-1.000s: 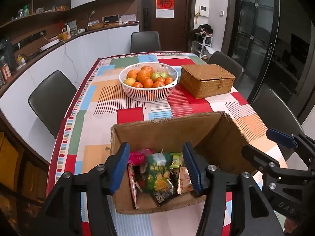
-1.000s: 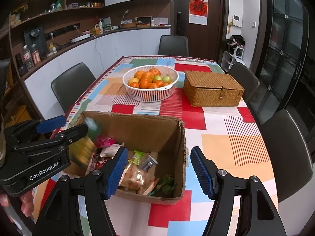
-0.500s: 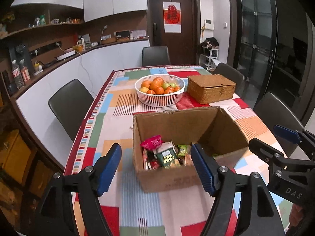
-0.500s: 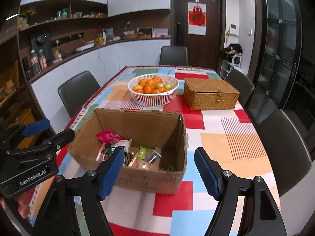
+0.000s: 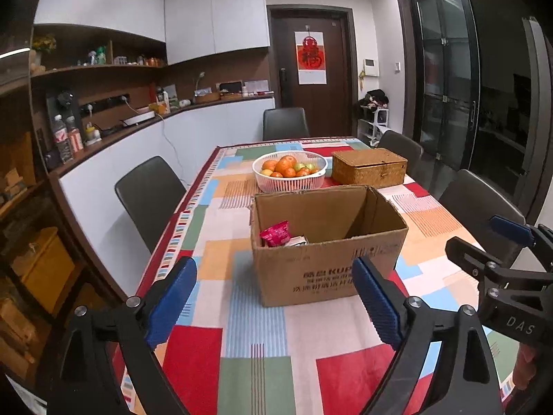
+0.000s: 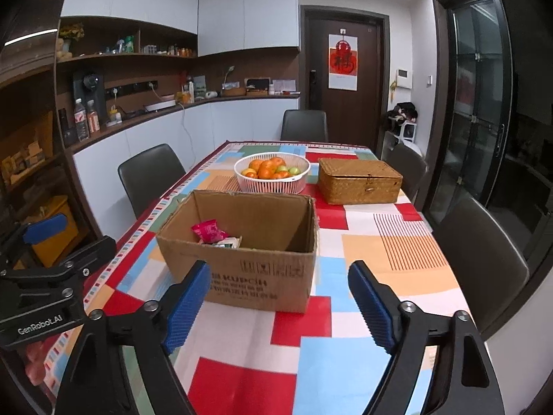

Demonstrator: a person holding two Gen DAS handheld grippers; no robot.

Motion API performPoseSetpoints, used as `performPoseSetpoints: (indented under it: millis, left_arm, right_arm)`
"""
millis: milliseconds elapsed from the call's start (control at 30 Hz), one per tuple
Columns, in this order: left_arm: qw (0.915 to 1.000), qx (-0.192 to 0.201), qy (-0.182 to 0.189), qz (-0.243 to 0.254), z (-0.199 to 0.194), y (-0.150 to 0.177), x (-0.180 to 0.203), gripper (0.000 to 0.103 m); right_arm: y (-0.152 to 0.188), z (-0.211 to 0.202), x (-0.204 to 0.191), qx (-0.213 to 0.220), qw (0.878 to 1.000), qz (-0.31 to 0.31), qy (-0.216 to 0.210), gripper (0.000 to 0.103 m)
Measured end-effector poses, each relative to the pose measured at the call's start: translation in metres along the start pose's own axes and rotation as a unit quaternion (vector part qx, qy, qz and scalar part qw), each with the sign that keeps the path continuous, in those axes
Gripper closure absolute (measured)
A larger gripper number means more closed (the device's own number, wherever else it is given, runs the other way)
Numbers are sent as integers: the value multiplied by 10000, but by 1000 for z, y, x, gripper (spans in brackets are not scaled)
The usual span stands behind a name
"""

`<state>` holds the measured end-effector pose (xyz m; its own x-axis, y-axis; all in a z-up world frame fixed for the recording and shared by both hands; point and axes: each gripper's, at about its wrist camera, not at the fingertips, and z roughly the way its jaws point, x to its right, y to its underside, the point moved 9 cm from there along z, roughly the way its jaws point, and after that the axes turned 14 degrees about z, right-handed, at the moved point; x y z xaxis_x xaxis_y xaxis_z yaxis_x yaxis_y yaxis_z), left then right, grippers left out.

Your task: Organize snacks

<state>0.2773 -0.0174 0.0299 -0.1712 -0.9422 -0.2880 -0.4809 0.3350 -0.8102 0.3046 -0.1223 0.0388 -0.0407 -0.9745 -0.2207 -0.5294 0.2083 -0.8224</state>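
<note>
Your snacks sit in one open cardboard box: a pink packet stands against its left wall, one pale wrapper beside it. The box rests on the patchwork-clothed counter, ahead of both tools. Your left tool and right tool have just been opening; both gape wide, holding nothing.
</note>
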Motion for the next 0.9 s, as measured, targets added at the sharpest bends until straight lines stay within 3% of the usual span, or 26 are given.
performPoseSetpoints:
  millis: [300, 900]
  left_arm:
    - [9999, 129, -71, 39, -30, 15, 1, 0]
    - [9996, 196, -201, -29, -58, 36, -6, 0]
  right_arm:
    - [17, -33, 5, 138, 9998, -52, 96, 20]
    - [30, -63, 0, 380, 9989, -227, 164, 17]
